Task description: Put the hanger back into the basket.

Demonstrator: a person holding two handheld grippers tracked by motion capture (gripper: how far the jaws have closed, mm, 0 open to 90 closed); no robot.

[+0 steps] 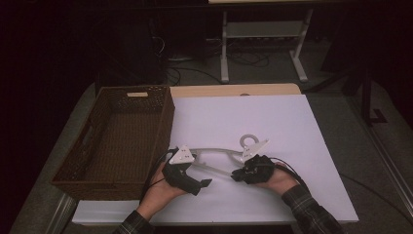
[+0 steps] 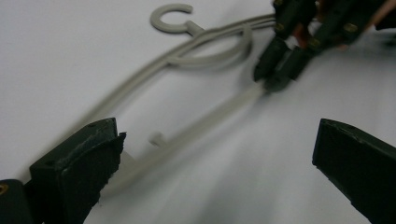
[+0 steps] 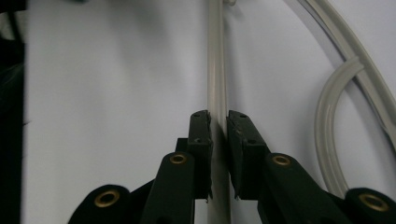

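While the grey plastic hanger (image 1: 221, 155) is lying flat on the white-covered tabletop (image 1: 292, 195) in the high view, it is being approached from both ends, probably so that it can be lifted level and carried to the wicker basket (image 1: 160, 117) standing just beside it at the left. The left tool (image 1: 203, 183) is being held near the hanger's left end, and the right tool (image 1: 235, 175) is being brought against the lower bar at the right, with the hook (image 1: 249, 141) pointing away from the person.

Along the left gripper view, the left tool (image 2: 215, 154) is being kept spread wide, nothing being gripped; the hanger's lower bar (image 2: 205, 122) is running between its jaws without being touched as far as can be told. Farther off, the right tool (image 2: 273, 77) is being set on that bar.

Along the right gripper view, the right tool (image 3: 218, 122) is being drawn nearly together around the thin bar (image 3: 215, 56), its pads (image 3: 201, 135) lying against or just beside the bar on either side; a pinch is judged to be forming, so that this end can be raised first.
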